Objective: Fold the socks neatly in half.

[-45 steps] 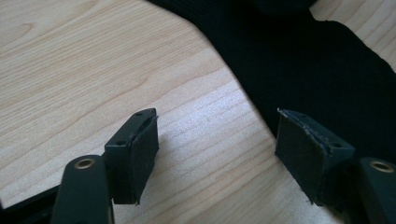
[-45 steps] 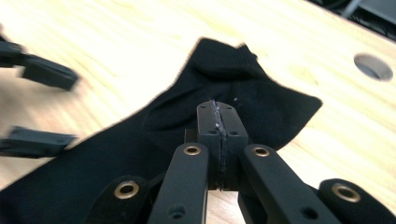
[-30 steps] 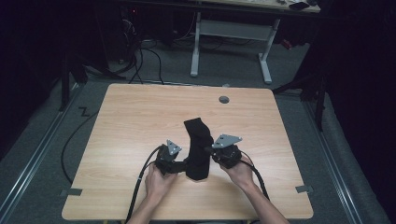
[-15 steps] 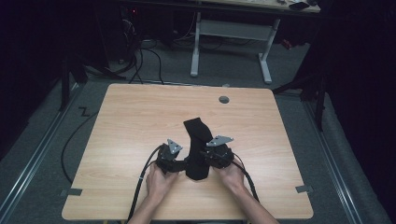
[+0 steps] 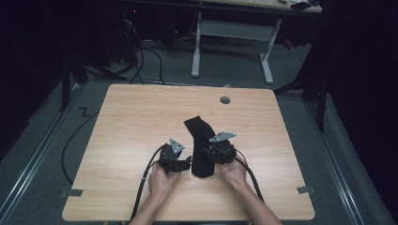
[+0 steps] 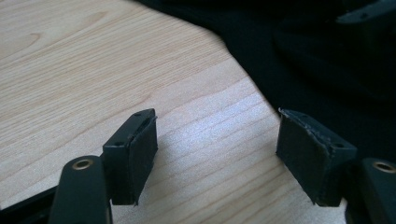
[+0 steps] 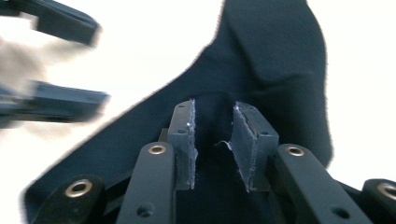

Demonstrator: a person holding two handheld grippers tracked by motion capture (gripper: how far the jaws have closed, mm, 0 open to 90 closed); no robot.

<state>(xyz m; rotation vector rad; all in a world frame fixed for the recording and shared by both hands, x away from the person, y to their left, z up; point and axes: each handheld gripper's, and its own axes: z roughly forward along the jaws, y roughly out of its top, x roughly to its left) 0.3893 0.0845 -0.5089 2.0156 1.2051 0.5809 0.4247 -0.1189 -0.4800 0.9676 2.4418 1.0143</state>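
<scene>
Jaws of my right gripper (image 7: 213,140) have just been opening, and they now stand a narrow gap apart over the black sock (image 7: 261,70), with dark cloth showing behind and between the pads but neither pad pressing on it. So I read that gripper as released. In the high view it (image 5: 212,154) sits at the right edge of the sock's near end, my hand behind it.

My left gripper (image 6: 217,154) is spread wide, pads well apart with bare wood between them, grasping nothing. The sock's edge lies just beyond and to the right of its right pad (image 6: 308,154); whether that pad brushes the cloth I cannot tell, since black meets black there. From above, this gripper (image 5: 184,161) rests just left of the sock's near end.

The sock (image 5: 201,140) lies flat near the middle of the wooden table (image 5: 131,122), running from a far end that bends toward the left down to a near end between my two tools. A small round grommet (image 5: 225,100) sits in the tabletop farther off, well apart from the work.

I judge the step to be a regrip: the right tool has let the cloth go and both are set beside the near end. The next move calls for sliding each lower pad under an edge of the fabric and closing on a single layer, low enough not to skate over the flat cloth.
</scene>
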